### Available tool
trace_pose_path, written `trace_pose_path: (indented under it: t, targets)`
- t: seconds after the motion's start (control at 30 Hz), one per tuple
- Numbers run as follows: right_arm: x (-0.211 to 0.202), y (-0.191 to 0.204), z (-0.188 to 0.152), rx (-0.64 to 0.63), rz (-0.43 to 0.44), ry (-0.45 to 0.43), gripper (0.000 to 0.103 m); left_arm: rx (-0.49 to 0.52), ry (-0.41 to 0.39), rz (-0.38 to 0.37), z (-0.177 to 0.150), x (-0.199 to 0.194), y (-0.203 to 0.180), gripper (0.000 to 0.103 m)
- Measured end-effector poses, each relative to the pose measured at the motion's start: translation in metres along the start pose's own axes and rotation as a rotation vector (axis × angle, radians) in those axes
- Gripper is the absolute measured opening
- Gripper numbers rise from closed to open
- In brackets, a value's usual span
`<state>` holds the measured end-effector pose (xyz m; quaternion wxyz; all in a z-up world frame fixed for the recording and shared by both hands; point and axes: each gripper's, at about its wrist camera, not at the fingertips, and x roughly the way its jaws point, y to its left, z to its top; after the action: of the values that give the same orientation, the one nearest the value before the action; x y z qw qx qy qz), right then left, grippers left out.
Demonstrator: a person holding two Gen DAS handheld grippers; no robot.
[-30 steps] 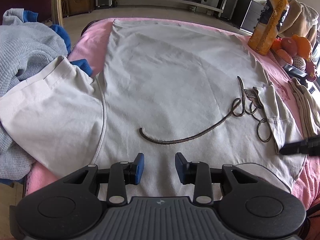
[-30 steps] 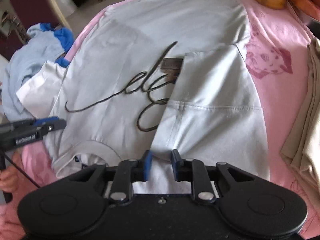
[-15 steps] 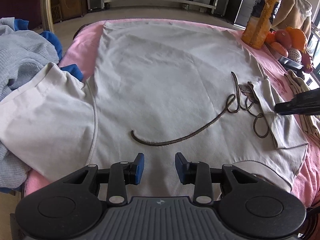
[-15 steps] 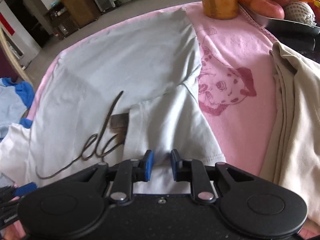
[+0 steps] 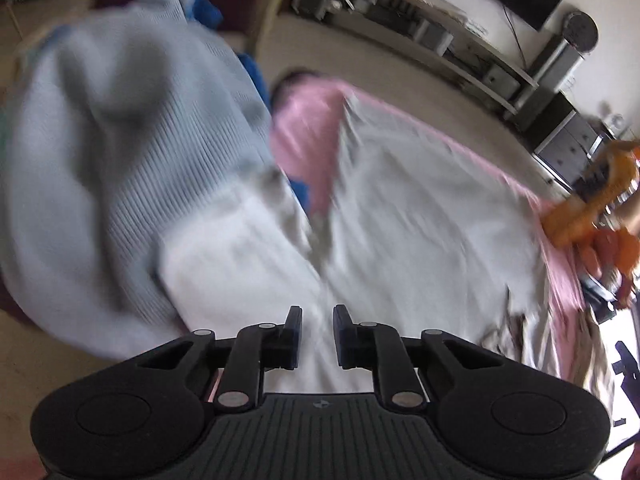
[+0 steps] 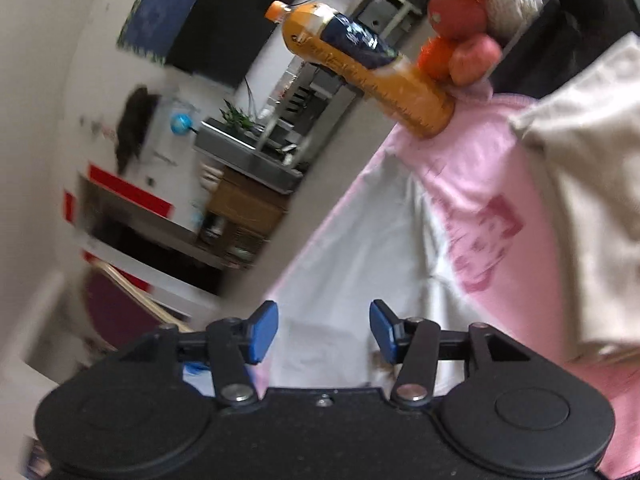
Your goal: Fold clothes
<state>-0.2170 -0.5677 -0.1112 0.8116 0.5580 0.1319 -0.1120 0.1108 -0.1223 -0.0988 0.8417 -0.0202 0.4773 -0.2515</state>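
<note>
Left jaws closing, right opening, T-shirt point(image 5: 420, 216) (blurred)

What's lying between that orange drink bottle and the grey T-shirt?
Only bare pink blanket separates the bottle from the T-shirt, seen in the right wrist view.

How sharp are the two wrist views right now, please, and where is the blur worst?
Left wrist view: heavy motion smear over the blue knit sweater, grey T-shirt and pink blanket; only the left gripper is crisp. Right wrist view: tilted, milder blur; the orange bottle reads well, the room's left edge is smeared.
</note>
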Motion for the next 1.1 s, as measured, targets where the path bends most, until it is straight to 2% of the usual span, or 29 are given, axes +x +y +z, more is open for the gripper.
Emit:
trace_pose_path:
  t: [0.2, 0.33, 0.47, 0.53, 0.6, 0.73, 0.83, 1.1]
  targets:
    - [0.008, 0.008, -0.008, -0.024, 0.002, 0.036, 0.051, 0.073, 0.015, 0.117, 0.021, 0.0, 0.009, 0.014]
    - [0.004, 0.012, -0.01, -0.03, 0.006, 0.037, 0.051, 0.06, 0.021, 0.121, 0.02, 0.009, 0.023, 0.014]
    - [0.003, 0.012, -0.011, -0.026, 0.006, 0.042, 0.051, 0.01, 0.043, 0.087, 0.015, 0.012, 0.036, 0.015]
    - [0.004, 0.012, -0.011, -0.027, 0.006, 0.046, 0.051, 0.024, 0.033, 0.126, 0.011, 0.009, 0.034, 0.016]
    - [0.005, 0.013, -0.012, -0.028, 0.009, 0.052, 0.052, 0.044, 0.016, 0.171, 0.009, 0.005, 0.031, 0.031]
    - [0.008, 0.016, -0.014, -0.05, 0.007, 0.064, 0.053, 0.055, 0.0, 0.213, 0.01, 0.005, 0.029, 0.032]
    - [0.008, 0.018, -0.015, -0.065, 0.002, 0.068, 0.053, 0.057, 0.006, 0.22, 0.011, 0.009, 0.029, 0.032]
    - [0.006, 0.016, -0.014, -0.06, 0.006, 0.067, 0.053, 0.056, 0.023, 0.301, 0.012, 0.017, 0.031, 0.033]
